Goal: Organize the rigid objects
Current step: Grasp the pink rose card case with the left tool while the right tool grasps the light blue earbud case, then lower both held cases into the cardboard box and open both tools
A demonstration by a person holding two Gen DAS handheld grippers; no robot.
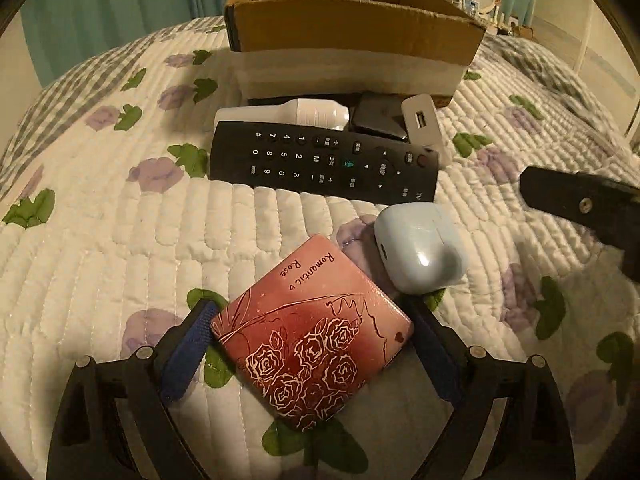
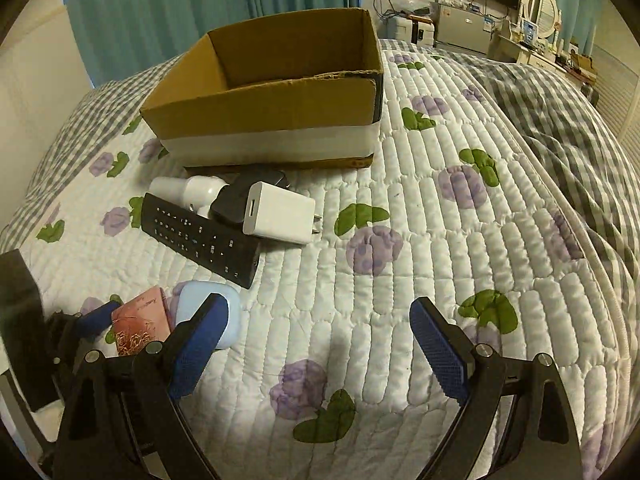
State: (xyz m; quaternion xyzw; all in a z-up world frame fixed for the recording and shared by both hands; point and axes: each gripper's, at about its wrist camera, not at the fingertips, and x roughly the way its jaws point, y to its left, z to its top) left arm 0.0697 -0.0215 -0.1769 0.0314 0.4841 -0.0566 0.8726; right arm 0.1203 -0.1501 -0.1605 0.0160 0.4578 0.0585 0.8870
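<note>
Pink rose case (image 1: 310,334) between the spread fingers of the left claw (image 1: 312,344), right claw (image 2: 316,354) wide, empty.

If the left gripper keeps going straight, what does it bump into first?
The pink rose tin already sits between the left gripper pads. Beyond that, probably the light blue earbud case, then the black remote.

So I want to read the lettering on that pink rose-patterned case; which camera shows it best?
The left wrist view: the pink rose-patterned case fills the foreground between the left gripper's blue-padded fingers, with "Romantic Rose" legible. In the right wrist view it is small at the lower left, partly hidden, its text unreadable.
</note>
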